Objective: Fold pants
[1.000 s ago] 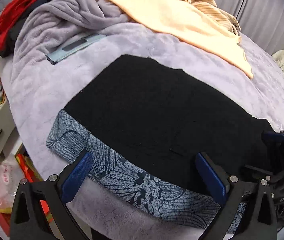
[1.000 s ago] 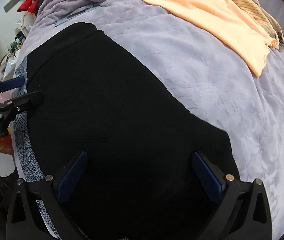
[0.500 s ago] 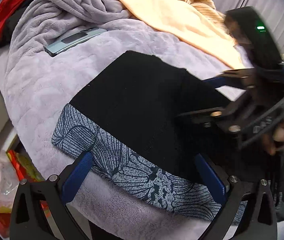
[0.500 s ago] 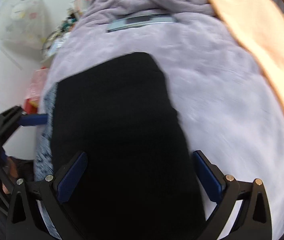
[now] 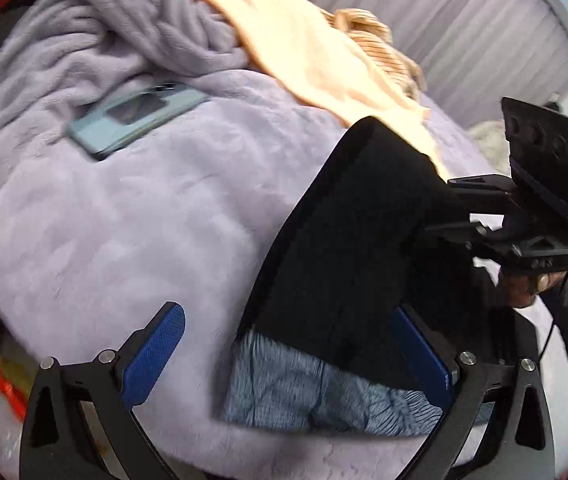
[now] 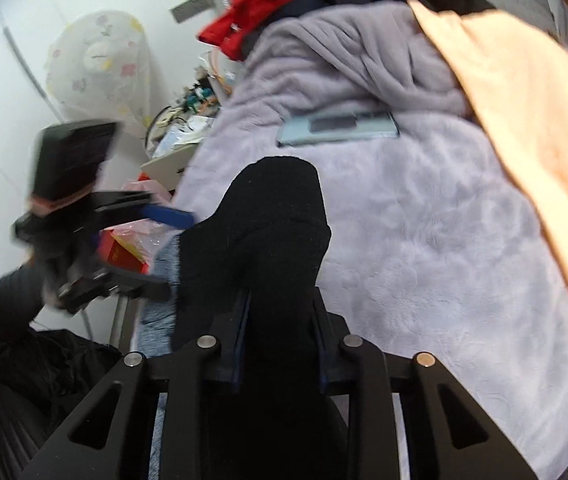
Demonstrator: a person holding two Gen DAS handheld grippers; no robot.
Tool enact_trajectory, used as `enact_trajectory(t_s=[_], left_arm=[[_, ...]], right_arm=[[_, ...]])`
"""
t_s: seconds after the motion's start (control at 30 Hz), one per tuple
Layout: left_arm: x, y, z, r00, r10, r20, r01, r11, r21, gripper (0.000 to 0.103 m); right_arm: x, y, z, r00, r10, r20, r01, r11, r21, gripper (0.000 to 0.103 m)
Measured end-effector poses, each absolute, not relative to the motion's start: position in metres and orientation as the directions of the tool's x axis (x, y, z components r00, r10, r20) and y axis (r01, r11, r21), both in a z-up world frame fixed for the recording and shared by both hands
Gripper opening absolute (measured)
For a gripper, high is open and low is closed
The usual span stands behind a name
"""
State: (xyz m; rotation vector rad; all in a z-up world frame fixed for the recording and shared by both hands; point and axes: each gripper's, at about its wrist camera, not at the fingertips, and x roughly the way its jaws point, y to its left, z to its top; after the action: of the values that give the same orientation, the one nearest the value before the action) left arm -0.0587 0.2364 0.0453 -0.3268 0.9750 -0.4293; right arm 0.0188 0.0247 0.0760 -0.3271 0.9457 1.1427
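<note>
The black pants (image 6: 268,232) (blue flowery part underneath) are bunched up on the purple blanket (image 6: 444,240). The right gripper (image 6: 280,336) squeezes them tight. The left gripper (image 5: 288,356) is wide apart.

Black pants (image 5: 356,240) dominate here, solid black fleece on the outside, and along the hem nearest the camera a grey-blue lining (image 5: 308,392) shows with a dark, fine-lined pattern. Beneath them, a pale lilac plush blanket (image 5: 132,216) covers the bed. Beyond the pants on that blanket, a phone (image 5: 136,120) in muted blue-grey. Farther back, a plain peach cloth (image 5: 308,52), with a tan striped garment (image 5: 368,32) beside it. Left gripper (image 5: 284,356): black frame, bright blue textured pads (image 5: 156,352). Right gripper (image 6: 280,332): black as well, with dark blue pad edges. Past the blanket's far corner, a red garment (image 6: 268,4).
</note>
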Motion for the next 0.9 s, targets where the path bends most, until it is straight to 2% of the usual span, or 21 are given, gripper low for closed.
enact_trajectory(t_s=[0.13,0.3,0.33,0.37,0.4,0.43,0.47,0.5,0.57,0.7,0.9], left_arm=[[-0.042,0.219,0.055,0.391,-0.624,-0.677,0.408,0.777,-0.48,0.103],[-0.027,0.165,0.038,0.177,-0.598,-0.781,0.535,0.725,-0.434,0.1],[-0.025,0.157,0.037,0.159,-0.566,-0.809,0.542,0.735,-0.408,0.063],[-0.023,0.153,0.035,0.127,-0.546,-0.828,0.539,0.739,-0.405,0.049],[-0.021,0.152,0.035,0.121,-0.528,-0.84,0.521,0.755,-0.399,0.046],[-0.02,0.152,0.036,0.116,-0.518,-0.847,0.512,0.762,-0.396,0.043],[-0.021,0.151,0.037,0.12,-0.507,-0.853,0.515,0.767,-0.383,0.041],[-0.023,0.15,0.039,0.127,-0.494,-0.86,0.515,0.774,-0.368,0.04],[-0.026,0.148,0.042,0.141,-0.462,-0.876,0.505,0.794,-0.337,0.037],[-0.037,0.146,0.055,0.179,-0.448,-0.876,0.508,0.804,-0.308,0.035],[-0.049,0.142,0.075,0.224,-0.392,-0.892,0.521,0.822,-0.231,0.029]], right_arm=[[-0.013,0.019,0.103,0.124,0.632,-0.765,-0.919,0.365,0.152,0.028],[-0.023,0.016,0.115,0.151,0.646,-0.748,-0.921,0.368,0.132,0.028],[-0.02,0.019,0.111,0.171,0.62,-0.765,-0.911,0.396,0.117,0.028],[-0.014,0.02,0.104,0.191,0.588,-0.786,-0.896,0.431,0.105,0.028],[-0.009,0.023,0.099,0.194,0.56,-0.805,-0.882,0.459,0.107,0.035],[-0.003,0.021,0.096,0.194,0.541,-0.818,-0.864,0.489,0.118,0.038],[0.001,0.018,0.096,0.198,0.525,-0.828,-0.846,0.518,0.126,0.051],[0.004,0.012,0.098,0.205,0.51,-0.835,-0.826,0.547,0.132,0.071],[-0.002,-0.008,0.105,0.249,0.48,-0.841,-0.806,0.584,0.095,0.081],[-0.032,-0.053,0.098,0.217,0.382,-0.898,-0.825,0.564,0.041,0.081],[-0.074,-0.091,0.037,0.107,0.19,-0.976,-0.826,0.564,0.019,0.081]])
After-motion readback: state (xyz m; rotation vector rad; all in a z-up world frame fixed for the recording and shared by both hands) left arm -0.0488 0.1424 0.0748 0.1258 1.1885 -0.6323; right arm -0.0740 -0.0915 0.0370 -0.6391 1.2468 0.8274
